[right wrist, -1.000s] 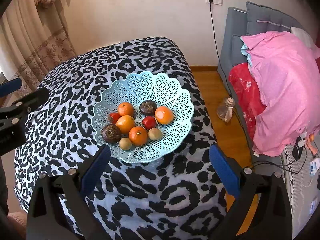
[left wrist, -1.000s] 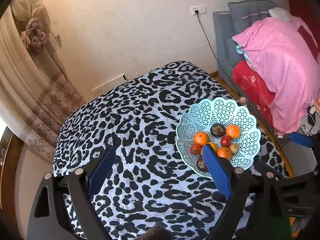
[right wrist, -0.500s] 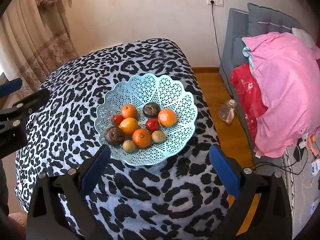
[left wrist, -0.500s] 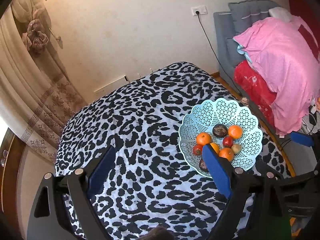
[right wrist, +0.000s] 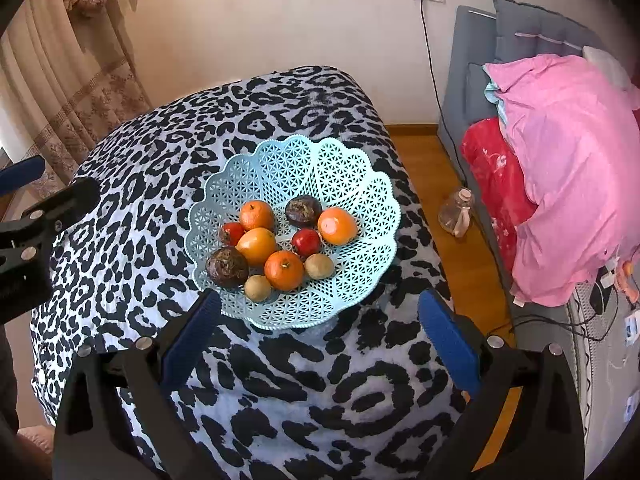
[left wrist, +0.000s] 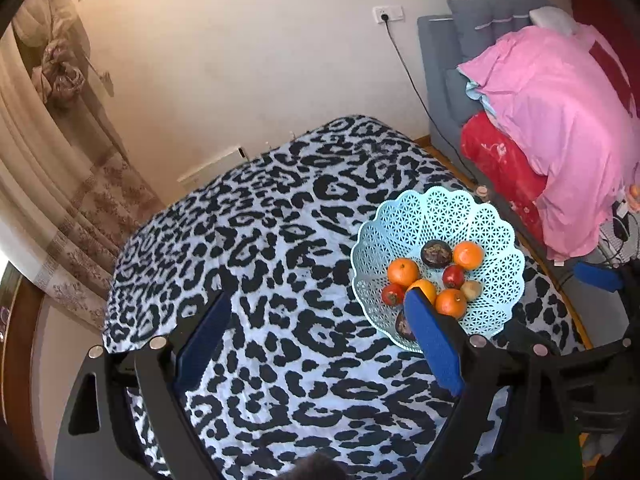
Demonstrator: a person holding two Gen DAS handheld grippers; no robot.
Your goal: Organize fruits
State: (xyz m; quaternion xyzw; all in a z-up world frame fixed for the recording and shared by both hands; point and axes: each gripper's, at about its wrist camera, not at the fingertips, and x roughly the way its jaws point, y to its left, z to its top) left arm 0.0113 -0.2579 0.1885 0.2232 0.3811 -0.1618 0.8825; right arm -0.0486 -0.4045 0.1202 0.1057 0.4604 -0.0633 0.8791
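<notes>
The left hand-held gripper (left wrist: 316, 322) hung released and empty, its right pad hiding part of a dark fruit (left wrist: 403, 326) in the basket (left wrist: 496, 232). The right hand-held gripper (right wrist: 318, 324) also stood wide and empty, just short of the basket's near rim. The basket sat near the table's (right wrist: 280, 392) right edge; bare leopard-print cloth lay open to its left. Nine fruits clustered inside it, oranges (right wrist: 284, 270) among them.
</notes>
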